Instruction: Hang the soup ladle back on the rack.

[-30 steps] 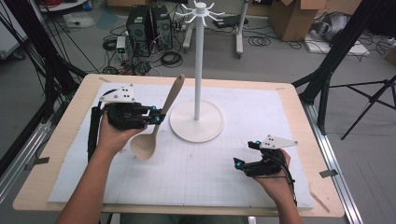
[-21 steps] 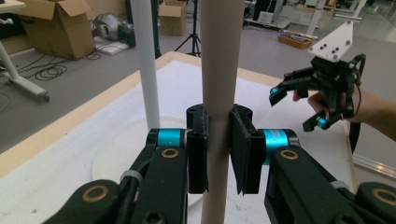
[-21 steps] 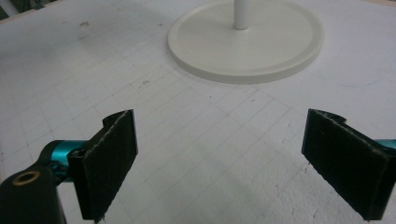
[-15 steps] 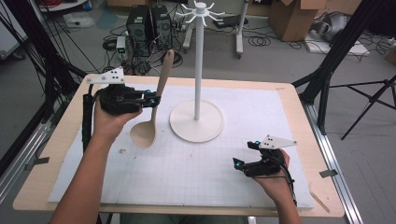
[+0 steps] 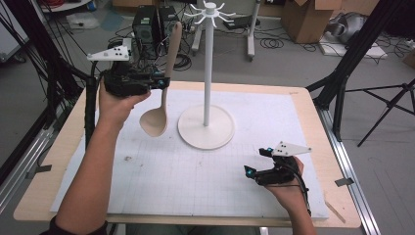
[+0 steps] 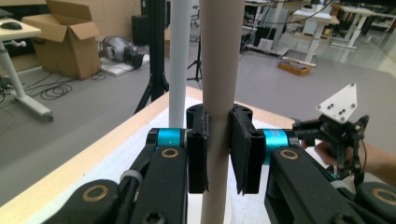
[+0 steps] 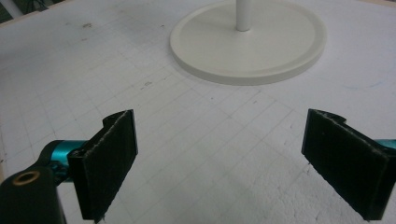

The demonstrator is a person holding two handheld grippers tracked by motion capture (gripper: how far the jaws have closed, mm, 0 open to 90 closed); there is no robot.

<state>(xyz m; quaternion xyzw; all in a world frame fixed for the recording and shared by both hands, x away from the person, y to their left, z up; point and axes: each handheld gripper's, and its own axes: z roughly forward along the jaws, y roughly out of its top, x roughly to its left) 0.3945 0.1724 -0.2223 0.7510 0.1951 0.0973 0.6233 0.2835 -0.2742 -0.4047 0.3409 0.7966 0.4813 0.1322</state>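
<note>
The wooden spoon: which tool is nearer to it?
Left. The left tool is clamped on the wooden spoon handle; the right tool sits open on the white mat, far off.

a grey floor [image 5: 274, 63] surrounds the wooden table [image 5: 313, 122], strewn with black cables [image 5: 274, 44]. cardboard boxes [image 5: 308, 17] sit beyond it, black tripod legs [image 5: 386, 112] stand to one side, and white desks [image 6: 327, 18] line the far room.

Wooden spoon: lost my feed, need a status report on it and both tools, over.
Left tool shut on wooden spoon handle, spoon upright, bowl down, off the mat. Right tool open, low over the mat. White stand right of the spoon.
</note>
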